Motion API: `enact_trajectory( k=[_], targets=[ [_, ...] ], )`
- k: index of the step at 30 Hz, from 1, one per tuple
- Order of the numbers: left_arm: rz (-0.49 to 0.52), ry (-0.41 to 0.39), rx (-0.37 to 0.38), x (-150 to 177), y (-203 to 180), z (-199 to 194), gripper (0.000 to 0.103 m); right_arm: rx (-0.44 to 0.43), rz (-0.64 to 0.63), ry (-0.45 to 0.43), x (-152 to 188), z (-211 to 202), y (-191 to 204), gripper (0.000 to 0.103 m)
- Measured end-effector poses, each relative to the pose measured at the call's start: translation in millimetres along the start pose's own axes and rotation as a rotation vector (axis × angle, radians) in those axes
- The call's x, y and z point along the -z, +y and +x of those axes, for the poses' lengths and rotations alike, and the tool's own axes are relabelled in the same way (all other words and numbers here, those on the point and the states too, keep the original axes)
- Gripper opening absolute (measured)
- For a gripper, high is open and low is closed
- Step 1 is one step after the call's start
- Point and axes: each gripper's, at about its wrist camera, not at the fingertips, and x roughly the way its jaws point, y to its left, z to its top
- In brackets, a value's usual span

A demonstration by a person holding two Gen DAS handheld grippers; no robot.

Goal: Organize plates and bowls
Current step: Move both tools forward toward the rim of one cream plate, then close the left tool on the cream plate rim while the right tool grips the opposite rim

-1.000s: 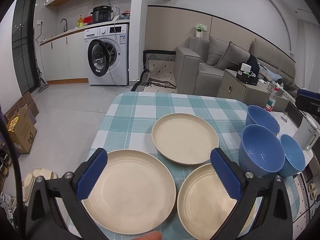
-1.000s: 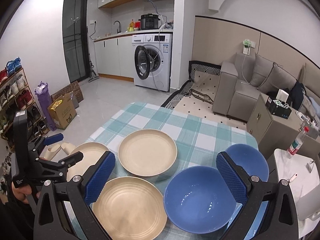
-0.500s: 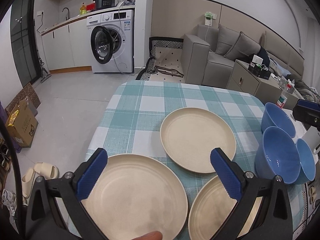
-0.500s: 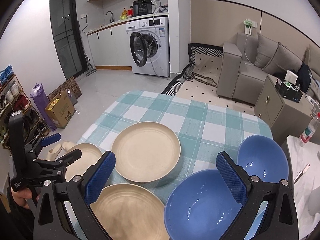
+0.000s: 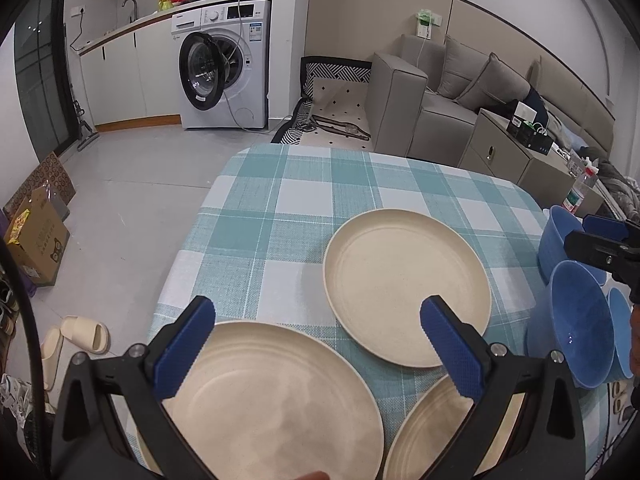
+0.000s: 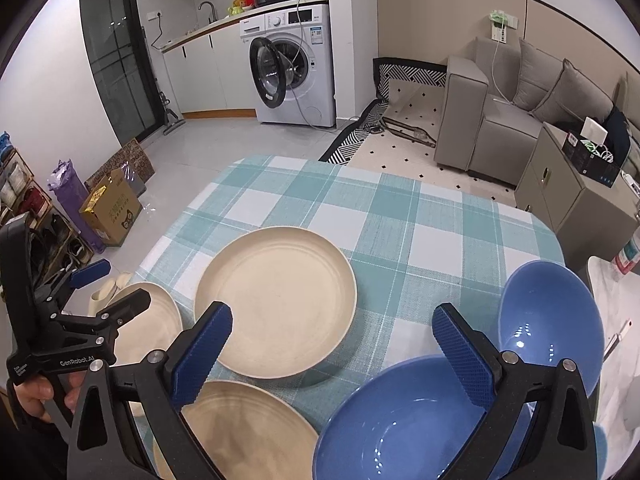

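Left wrist view: three cream plates, shallow and round with low raised rims, lie on the surface (image 5: 280, 216), which is covered in a teal-and-white checked cloth. The left gripper (image 5: 318, 344) hangs above them with its blue-padded fingers wide apart and nothing between them. The near plate (image 5: 272, 404) lies just below its left finger, the far plate (image 5: 404, 284) ahead toward its right finger, and the third plate (image 5: 432, 432) partly under the right finger. Right of the gripper stand three glossy blue bowls: a far bowl (image 5: 558, 232), a middle bowl (image 5: 580, 328) and a third bowl (image 5: 622, 332) cut by the frame edge. Beyond the surface are a washing machine (image 5: 224, 68) with its door open and a grey sofa (image 5: 440, 92).

Right wrist view: the right gripper (image 6: 334, 344) is also spread wide and empty. The far plate (image 6: 276, 304) lies ahead between its fingers, the third plate (image 6: 244, 436) below its left finger. The middle bowl (image 6: 400, 420) sits under its right finger, with the far bowl (image 6: 556, 320) just right of that finger. Far left, the left gripper (image 6: 106, 284) hovers over the near plate (image 6: 152, 324), held by a hand (image 6: 36, 394).
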Motion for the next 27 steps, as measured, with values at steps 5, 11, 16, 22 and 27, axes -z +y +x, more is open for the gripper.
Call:
enact_trajectory(
  k=[5, 11, 16, 22, 27],
  targets=[
    [0.014, 0.034, 0.008, -2, -2, 14, 0.102, -0.012, 0.003, 0.033, -4, 19, 2, 0.102],
    [-0.006, 0.069, 0.037, -4, 2, 30, 0.1, -0.014, 0.009, 0.081, -7, 43, 2, 0.102],
    [-0.009, 0.073, 0.047, -8, 3, 38, 0.097, -0.017, 0.018, 0.115, -9, 60, -2, 0.099],
    [-0.021, 0.095, 0.05, -11, 3, 53, 0.097, -0.009, 0.02, 0.171, -9, 85, -7, 0.09],
    [-0.009, 0.116, 0.052, -12, 0, 64, 0.096, -0.018, 0.027, 0.197, -11, 97, -11, 0.09]
  ],
)
